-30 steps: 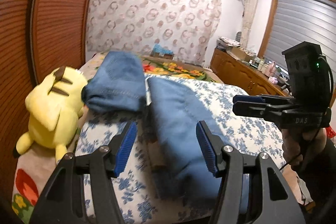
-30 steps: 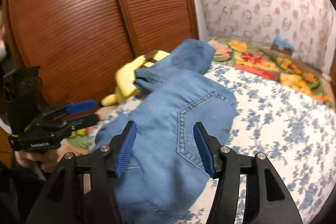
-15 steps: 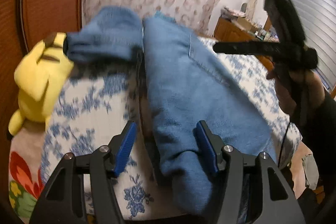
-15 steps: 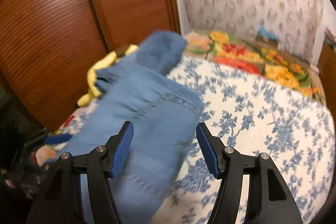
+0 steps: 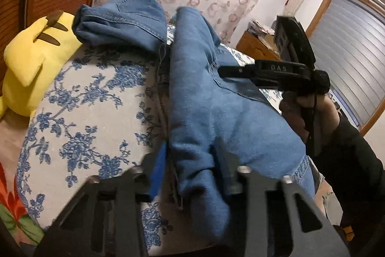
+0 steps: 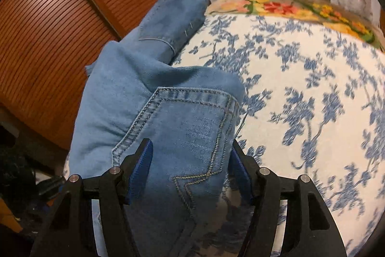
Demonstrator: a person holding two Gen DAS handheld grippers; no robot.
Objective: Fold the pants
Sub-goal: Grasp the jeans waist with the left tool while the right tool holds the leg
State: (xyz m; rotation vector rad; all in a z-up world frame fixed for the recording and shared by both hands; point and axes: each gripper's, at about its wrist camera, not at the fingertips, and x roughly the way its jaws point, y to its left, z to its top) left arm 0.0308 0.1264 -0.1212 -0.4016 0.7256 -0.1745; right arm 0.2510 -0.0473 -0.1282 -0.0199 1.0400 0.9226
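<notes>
Blue jeans [image 5: 216, 107] lie along the near edge of a bed with a blue-flowered sheet [image 5: 91, 102]. My left gripper [image 5: 190, 168] is open, its jaws either side of the near end of the jeans. My right gripper [image 6: 190, 168] is open, its jaws astride the jeans [image 6: 182, 127] at the stitched back pocket. The right gripper also shows in the left wrist view [image 5: 272, 71], over the jeans' right side. A second folded pair of jeans [image 5: 125, 21] lies at the far left of the bed; it also shows in the right wrist view [image 6: 173, 16].
A yellow plush toy [image 5: 31, 59] lies at the bed's left edge. A wooden slatted wardrobe [image 6: 60, 23] stands close beside the bed. A floral blanket [image 6: 288, 6] lies at the far end. A wooden dresser [image 5: 259, 49] and a shuttered window [image 5: 349, 52] are at the right.
Both grippers have moved down and forward onto the jeans. Their jaws now stand around the denim. The left jaws have narrowed a little.
</notes>
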